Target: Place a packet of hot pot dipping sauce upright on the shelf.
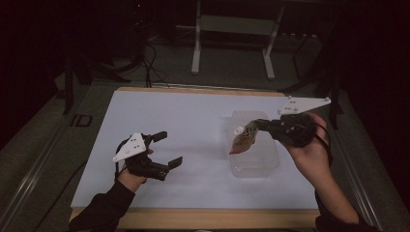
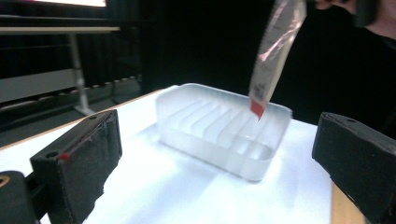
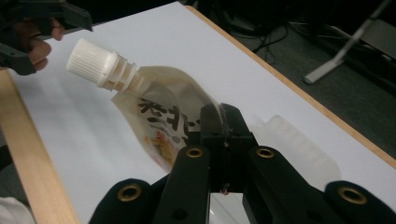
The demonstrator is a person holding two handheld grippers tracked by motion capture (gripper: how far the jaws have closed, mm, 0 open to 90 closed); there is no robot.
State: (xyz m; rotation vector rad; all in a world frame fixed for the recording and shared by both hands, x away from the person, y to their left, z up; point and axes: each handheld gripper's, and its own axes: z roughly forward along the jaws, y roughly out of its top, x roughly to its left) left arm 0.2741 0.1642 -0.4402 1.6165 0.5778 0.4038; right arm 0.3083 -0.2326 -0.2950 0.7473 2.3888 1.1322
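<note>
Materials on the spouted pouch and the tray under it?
Pouch: looks like flexible plastic film, glossy and partly see-through, with printed lettering; it creases where the right hand-held gripper pinches it. Cap: white ribbed hard plastic, by its look. Tray: translucent frosted plastic with moulded ridges, probably rigid.

A white-capped spout pouch (dark lettering, red bottom edge) hangs tilted above a clear ribbed tray.
</note>
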